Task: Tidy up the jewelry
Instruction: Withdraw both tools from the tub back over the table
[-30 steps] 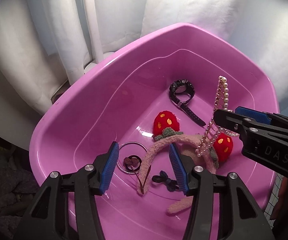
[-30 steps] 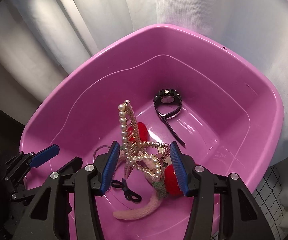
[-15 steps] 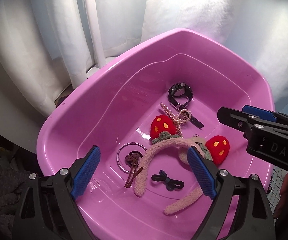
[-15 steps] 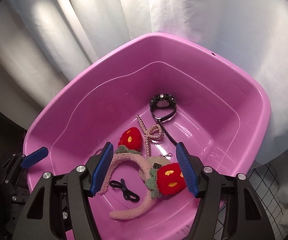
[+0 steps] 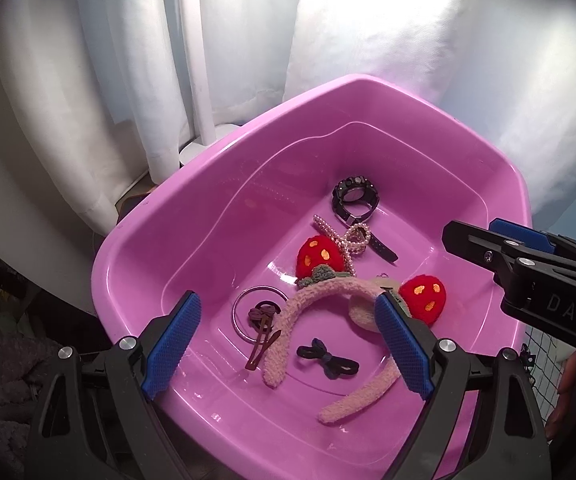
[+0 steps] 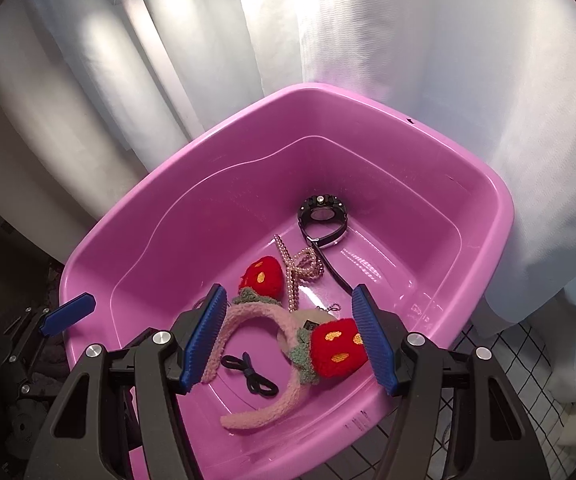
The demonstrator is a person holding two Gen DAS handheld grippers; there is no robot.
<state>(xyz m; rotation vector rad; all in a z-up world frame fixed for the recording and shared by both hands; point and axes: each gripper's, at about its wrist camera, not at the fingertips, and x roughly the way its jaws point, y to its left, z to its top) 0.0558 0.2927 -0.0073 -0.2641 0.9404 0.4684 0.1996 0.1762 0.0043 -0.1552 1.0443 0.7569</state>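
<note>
Pink basin [image 5: 136, 264] — watch [image 5: 354, 196] beside pearls [image 5: 344, 240], curtain [image 5: 248, 40] behind.

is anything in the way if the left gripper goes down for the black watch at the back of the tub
Yes. The left gripper hangs open over the near end. Between it and the watch lie the pink headband with its red strawberry, and the pearl string, which rests against the watch strap.

Everything lay in the basin [image 5: 176, 216] — watch [image 5: 355, 197] at the back, pearl strand [image 5: 344, 242] just before it. The headband [image 5: 316, 304] sat nearer, a hair tie [image 5: 327, 363] under its arch.
</note>
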